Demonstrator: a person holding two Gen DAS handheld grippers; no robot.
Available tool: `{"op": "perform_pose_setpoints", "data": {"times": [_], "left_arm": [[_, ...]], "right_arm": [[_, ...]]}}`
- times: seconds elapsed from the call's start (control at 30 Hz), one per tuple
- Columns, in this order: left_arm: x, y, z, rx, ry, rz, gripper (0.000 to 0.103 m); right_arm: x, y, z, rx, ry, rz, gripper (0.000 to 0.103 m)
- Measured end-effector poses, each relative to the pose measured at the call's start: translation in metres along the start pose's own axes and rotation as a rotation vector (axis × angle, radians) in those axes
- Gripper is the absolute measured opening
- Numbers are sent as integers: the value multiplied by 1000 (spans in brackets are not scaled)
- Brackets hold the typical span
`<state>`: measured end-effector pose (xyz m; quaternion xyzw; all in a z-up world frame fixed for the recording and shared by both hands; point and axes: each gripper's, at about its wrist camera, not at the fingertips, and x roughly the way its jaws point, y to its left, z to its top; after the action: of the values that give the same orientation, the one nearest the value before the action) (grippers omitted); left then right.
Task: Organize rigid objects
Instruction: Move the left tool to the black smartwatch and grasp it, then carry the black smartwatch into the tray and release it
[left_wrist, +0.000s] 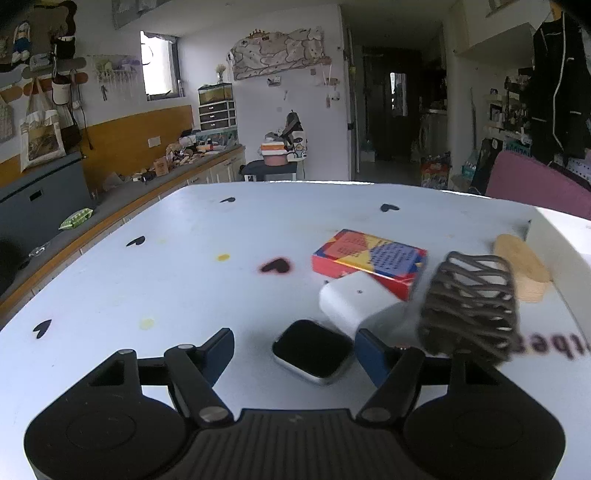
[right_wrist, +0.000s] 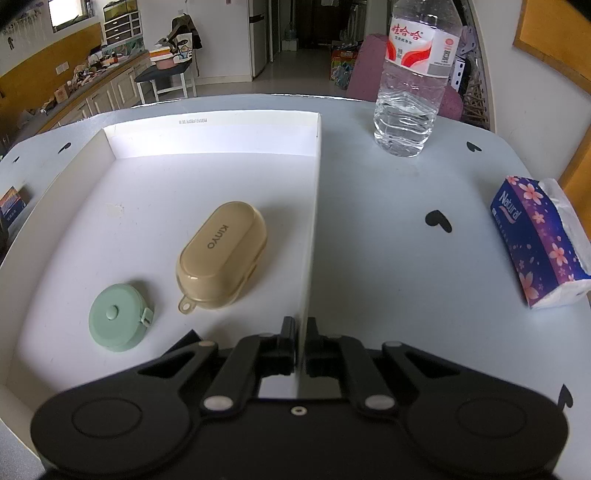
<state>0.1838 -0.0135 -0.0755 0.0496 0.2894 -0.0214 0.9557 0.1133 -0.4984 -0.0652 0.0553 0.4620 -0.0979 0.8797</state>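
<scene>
In the left wrist view a small watch body with a black screen and silver case lies flat on the white table. My left gripper straddles it, with its blue fingers open and clear of the case. Behind the watch sit a white charger block, a colourful flat box and a dark lattice piece. In the right wrist view my right gripper is shut on the right wall of a shallow white tray. The tray holds a beige case and a green tape measure.
A stack of round wooden coasters rests against the tray's outer wall. Right of the tray stand a water bottle and a purple tissue pack. The table's far edge drops off to a counter and a pink chair.
</scene>
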Motion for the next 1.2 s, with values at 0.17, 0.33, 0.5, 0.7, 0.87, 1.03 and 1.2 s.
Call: {"op": "perform_pose_setpoints", "data": {"times": [0.17,0.33,0.5,0.7,0.87,1.03,1.2], "left_arm": [[5,4,1,-28,22,-20,50],[3,3,-1,-36,23,-2,50],[-5,2,-4,-52,30,13,50],[-24,-4,-4,-48,13,9,50],[-47,-15,5,-29,-32,-35,50],[-72,-42,17,8,-81,-128,50],[-92,-79,24,52,-109,-245,50]], "right_arm": [[0,0,0,0,0,0,5],[0,1,0,0,0,0,5],[1,0,1,-5,0,-4,5],[0,3,1,-27,2,-20,6],[-2,5,1,-36,2,-20,6],[-4,6,0,-47,0,-15,6],[-5,6,-1,-46,-1,-7,6]]}}
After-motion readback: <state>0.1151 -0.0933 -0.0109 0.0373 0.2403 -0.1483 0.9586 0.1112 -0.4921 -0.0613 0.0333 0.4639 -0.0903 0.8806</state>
